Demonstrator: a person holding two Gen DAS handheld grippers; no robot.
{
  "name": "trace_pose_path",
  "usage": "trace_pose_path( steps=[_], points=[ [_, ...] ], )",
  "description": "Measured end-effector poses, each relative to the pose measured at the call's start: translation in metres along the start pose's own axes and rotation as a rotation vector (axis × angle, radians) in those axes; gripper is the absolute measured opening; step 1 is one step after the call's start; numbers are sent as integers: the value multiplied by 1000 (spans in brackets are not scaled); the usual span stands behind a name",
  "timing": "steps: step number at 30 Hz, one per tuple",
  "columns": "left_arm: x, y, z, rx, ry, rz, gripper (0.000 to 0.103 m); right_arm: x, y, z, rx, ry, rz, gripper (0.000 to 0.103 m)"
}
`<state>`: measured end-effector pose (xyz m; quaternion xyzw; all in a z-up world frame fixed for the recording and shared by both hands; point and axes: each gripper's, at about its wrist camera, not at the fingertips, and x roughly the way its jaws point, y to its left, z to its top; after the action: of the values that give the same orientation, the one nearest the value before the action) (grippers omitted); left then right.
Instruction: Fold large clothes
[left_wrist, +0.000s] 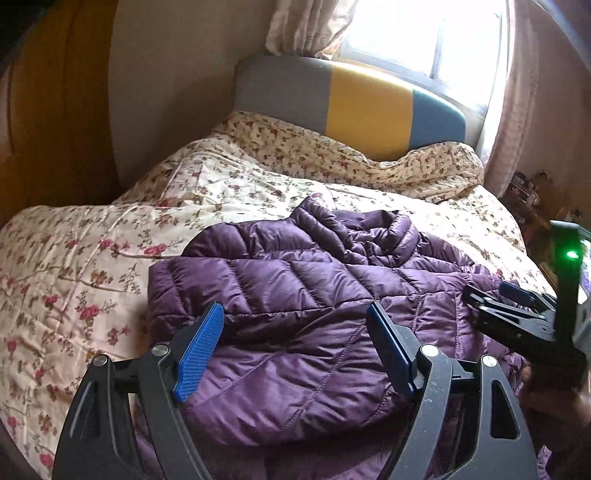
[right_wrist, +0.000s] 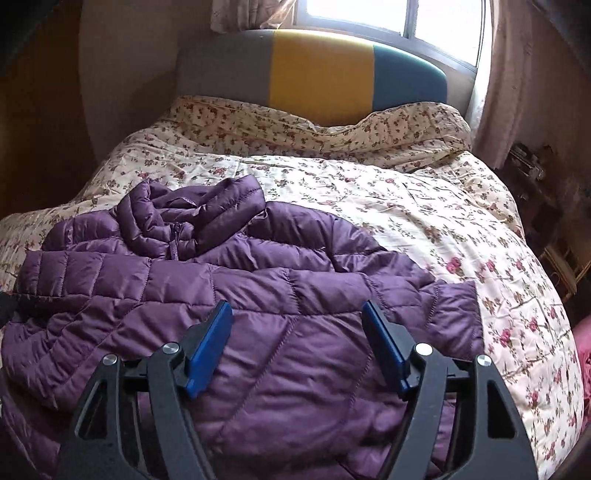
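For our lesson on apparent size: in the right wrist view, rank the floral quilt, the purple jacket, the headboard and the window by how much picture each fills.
1. Floral quilt and purple jacket: too close to rank, and the jacket lies nearer the camera.
2. Headboard.
3. Window, cropped by the frame.

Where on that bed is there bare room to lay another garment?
Free quilt lies between the purple puffer jacket and the pillows, and along the bed's window side. The near middle is crowded by jacket, left gripper and right gripper.
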<state>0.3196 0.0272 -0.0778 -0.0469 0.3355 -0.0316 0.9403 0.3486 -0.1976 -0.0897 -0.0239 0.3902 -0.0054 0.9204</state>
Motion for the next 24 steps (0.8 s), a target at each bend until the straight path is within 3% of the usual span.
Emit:
trace_pose_path(
  steps=[16, 21, 24],
  points=[
    [34, 2, -3, 19, 49, 7, 79, 35, -10, -14, 12, 35, 14, 78],
    [61, 20, -7, -16, 121, 30, 79, 45, -11, -19, 13, 44, 25, 80],
    [77, 35, -18, -46, 150, 4, 79, 49, -10, -23, 10, 46, 34, 80]
  ],
)
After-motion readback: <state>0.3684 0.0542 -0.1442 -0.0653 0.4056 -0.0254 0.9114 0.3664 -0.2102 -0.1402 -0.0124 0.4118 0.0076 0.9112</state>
